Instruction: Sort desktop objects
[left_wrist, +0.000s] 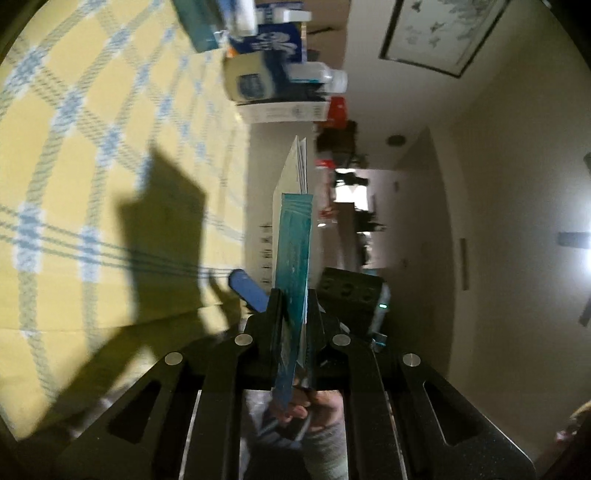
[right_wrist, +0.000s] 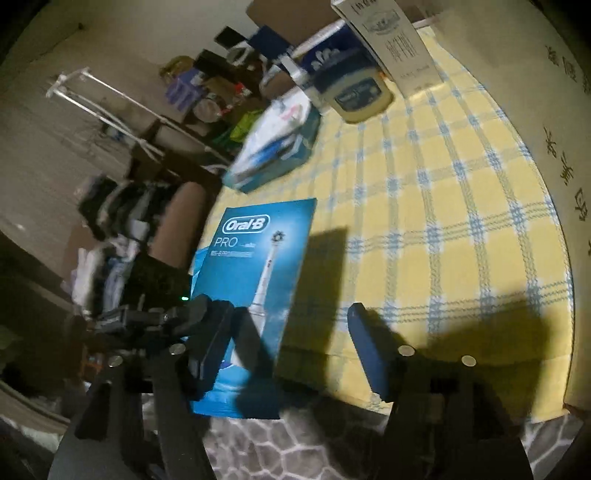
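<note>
My left gripper (left_wrist: 293, 299) is shut on a blue Oral-B Pro booklet (left_wrist: 293, 251), which I see edge-on, with white leaflets (left_wrist: 291, 166) sticking out beyond it. In the right wrist view the booklet (right_wrist: 258, 258) shows its cover and stands upright over the near edge of the yellow checked tablecloth (right_wrist: 424, 221). It is gripped at its left side by the left gripper (right_wrist: 195, 306) in a black-gloved hand. My right gripper (right_wrist: 290, 314) is open. Its jaws stand either side of the booklet's lower right part, and its pads do not press on it. One blue finger (left_wrist: 247, 290) shows beside the left gripper.
At the table's far end are a Vaseline jar (right_wrist: 360, 92), a teal toothbrush box (right_wrist: 277, 147), a tall white box (right_wrist: 391, 40) and a blue tissue pack (left_wrist: 273, 40). A cardboard box (right_wrist: 554, 129) lines the right side. Beyond the table's left edge is room clutter.
</note>
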